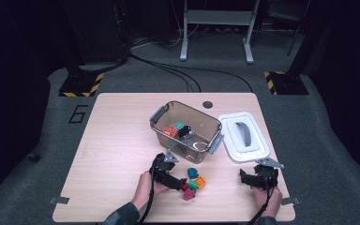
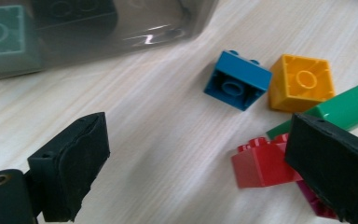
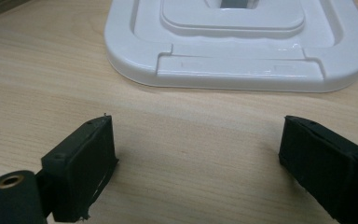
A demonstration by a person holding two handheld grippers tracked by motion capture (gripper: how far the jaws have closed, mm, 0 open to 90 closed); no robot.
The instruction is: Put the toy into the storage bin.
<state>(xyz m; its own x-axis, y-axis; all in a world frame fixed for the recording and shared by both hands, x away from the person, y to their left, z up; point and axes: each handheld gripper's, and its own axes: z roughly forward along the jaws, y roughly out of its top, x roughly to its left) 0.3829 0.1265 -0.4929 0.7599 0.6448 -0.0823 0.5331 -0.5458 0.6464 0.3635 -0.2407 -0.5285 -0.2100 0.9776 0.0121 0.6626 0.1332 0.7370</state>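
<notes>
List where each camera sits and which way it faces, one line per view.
High view: above the person's side, facing forward and down on the table; forearms, both hands, left gripper and right gripper show.
Left gripper view: rides the left gripper, facing the loose bricks; own open jaws show.
Right gripper view: rides the right gripper, facing the white lid; own open jaws show.
Shared: high and left gripper views both show the bricks and the bin.
</notes>
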